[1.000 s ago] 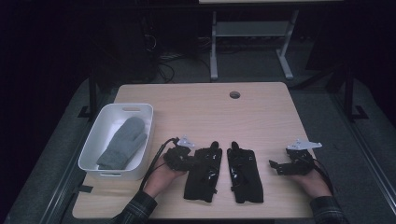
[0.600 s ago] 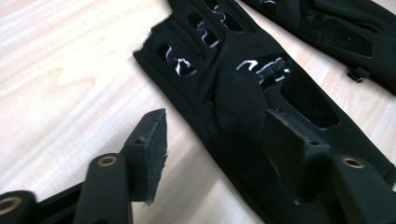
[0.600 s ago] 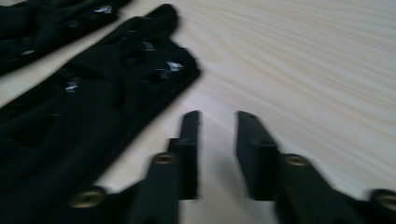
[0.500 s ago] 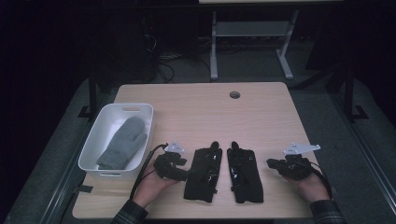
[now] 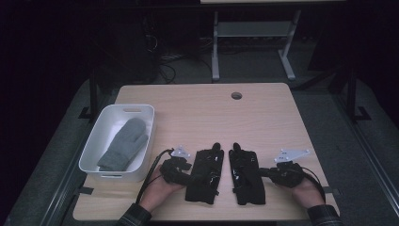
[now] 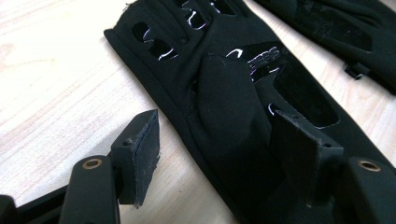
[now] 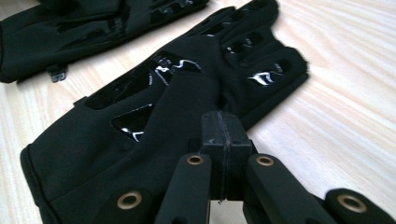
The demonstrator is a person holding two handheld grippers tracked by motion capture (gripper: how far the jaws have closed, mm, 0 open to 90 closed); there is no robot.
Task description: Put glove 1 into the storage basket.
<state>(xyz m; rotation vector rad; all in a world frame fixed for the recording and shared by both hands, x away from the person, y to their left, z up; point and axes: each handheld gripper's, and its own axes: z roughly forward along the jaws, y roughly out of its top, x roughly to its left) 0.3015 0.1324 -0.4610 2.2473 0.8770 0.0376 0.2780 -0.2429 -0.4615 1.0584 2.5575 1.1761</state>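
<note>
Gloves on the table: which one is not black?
The grey mitten lying in the white bin at the left; the two gloves on the tabletop are black.

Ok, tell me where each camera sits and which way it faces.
High view: above the table's near side, facing forward and down on the table; both hands enter below.
Left gripper view: on the left gripper, fingers open, facing the left black glove.
Right gripper view: on the right gripper, fingers shut, facing the right black glove.
All share both gloves.

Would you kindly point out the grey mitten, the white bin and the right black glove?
grey mitten (image 5: 124, 146), high view, palm.
white bin (image 5: 133, 109), high view, far rim.
right black glove (image 5: 248, 176), high view, palm.
</note>
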